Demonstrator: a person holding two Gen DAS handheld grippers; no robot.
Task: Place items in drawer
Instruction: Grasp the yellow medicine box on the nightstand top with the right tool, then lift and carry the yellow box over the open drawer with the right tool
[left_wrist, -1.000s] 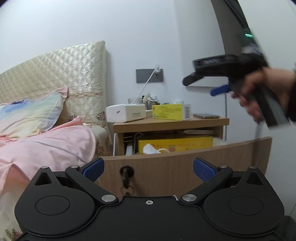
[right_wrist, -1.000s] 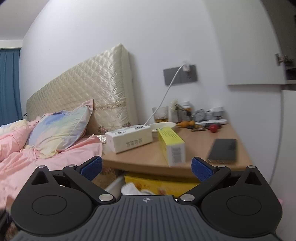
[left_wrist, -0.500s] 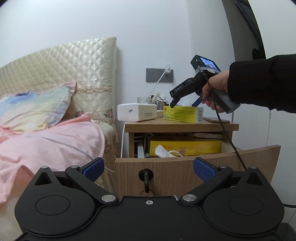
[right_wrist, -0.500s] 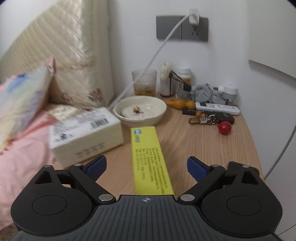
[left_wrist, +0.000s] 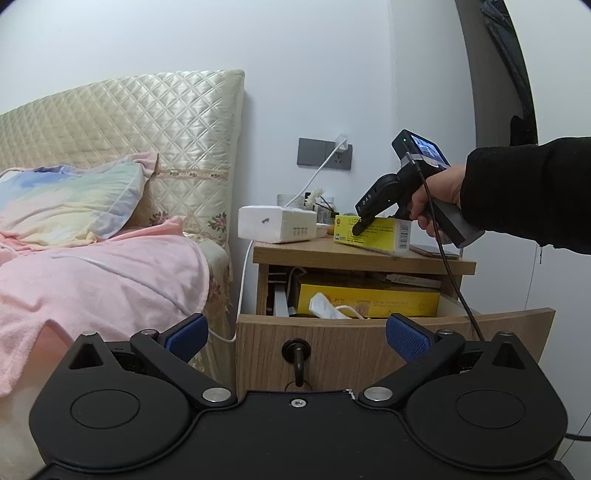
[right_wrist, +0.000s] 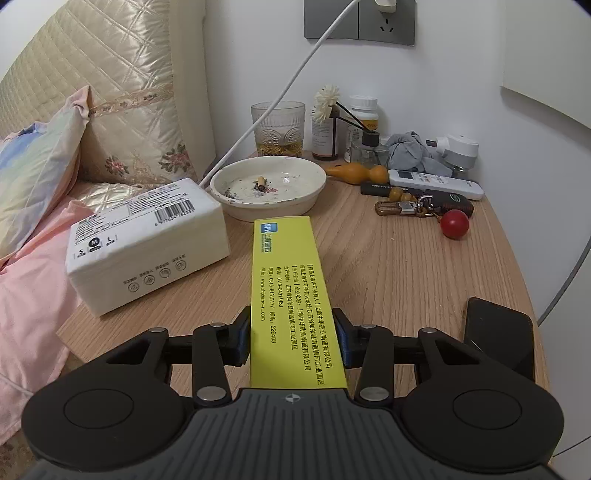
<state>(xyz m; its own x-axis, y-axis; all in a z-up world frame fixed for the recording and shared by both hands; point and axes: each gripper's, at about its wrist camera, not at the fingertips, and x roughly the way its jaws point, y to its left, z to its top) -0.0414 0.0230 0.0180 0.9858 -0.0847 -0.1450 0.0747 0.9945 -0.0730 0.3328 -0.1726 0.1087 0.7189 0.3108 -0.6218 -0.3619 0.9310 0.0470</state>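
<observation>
Both right gripper (right_wrist: 291, 338) pads clamp yellow box (right_wrist: 291, 291).

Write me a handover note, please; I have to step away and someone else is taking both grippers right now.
Right gripper: fingers shut on the yellow box, which sits on the nightstand top, not yet lifted.
Left gripper: open, empty, facing the front of the drawer.
Drawer: pulled open, already holding a larger yellow box and other things.
Done: drawer opened, box gripped.
Left: lift the box and lower it into the drawer; the white tissue pack may follow.
</observation>
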